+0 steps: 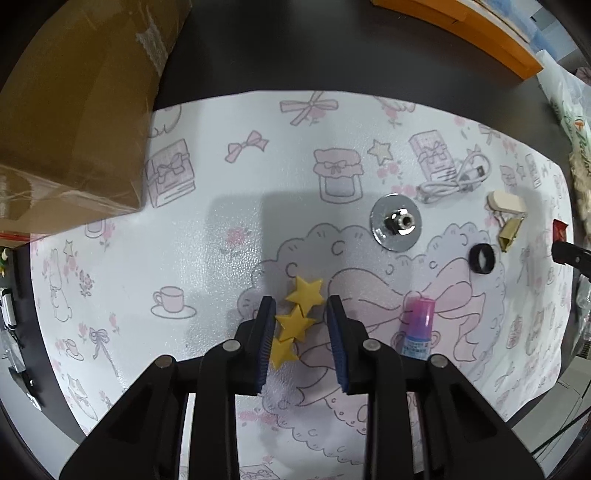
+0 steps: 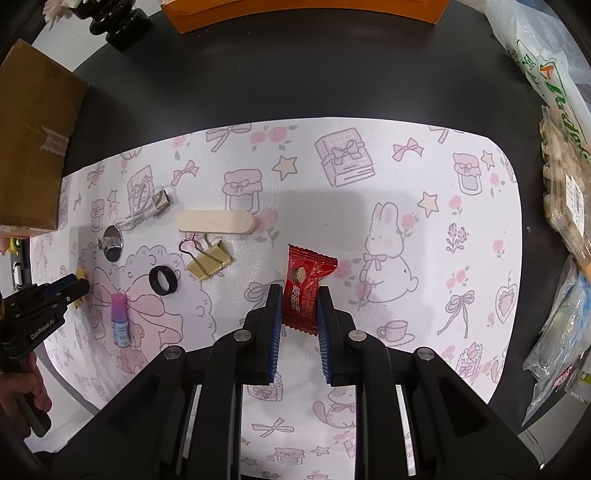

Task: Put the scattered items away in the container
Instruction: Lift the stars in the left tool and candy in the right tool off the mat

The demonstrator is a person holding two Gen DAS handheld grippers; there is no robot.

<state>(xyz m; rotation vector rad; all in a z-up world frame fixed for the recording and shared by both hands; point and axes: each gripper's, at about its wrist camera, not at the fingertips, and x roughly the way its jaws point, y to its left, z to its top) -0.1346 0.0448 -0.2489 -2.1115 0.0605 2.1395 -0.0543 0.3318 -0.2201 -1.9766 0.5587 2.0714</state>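
A yellow strip of three joined stars (image 1: 295, 317) lies on the patterned mat (image 1: 207, 236). My left gripper (image 1: 300, 302) is open and straddles the strip, with its left pad right against the strip. My right gripper (image 2: 299, 290) is shut on a red candy packet (image 2: 304, 284), both pads pressing its sides just above the mat (image 2: 424, 258). The brown cardboard box (image 1: 74, 110) sits at the far left of the mat. In the right wrist view, the left gripper (image 2: 79, 286) appears at the left edge, over the stars (image 2: 79, 273).
Loose on the mat are a metal disc with a nozzle (image 1: 397, 221), white USB cable (image 1: 454, 177), wooden stick (image 2: 216, 222), gold binder clip (image 2: 210, 262), black ring (image 2: 162, 280) and pink bottle (image 1: 417, 325). An orange box (image 2: 295, 11) stands behind; plastic bags (image 2: 554, 129) crowd the right.
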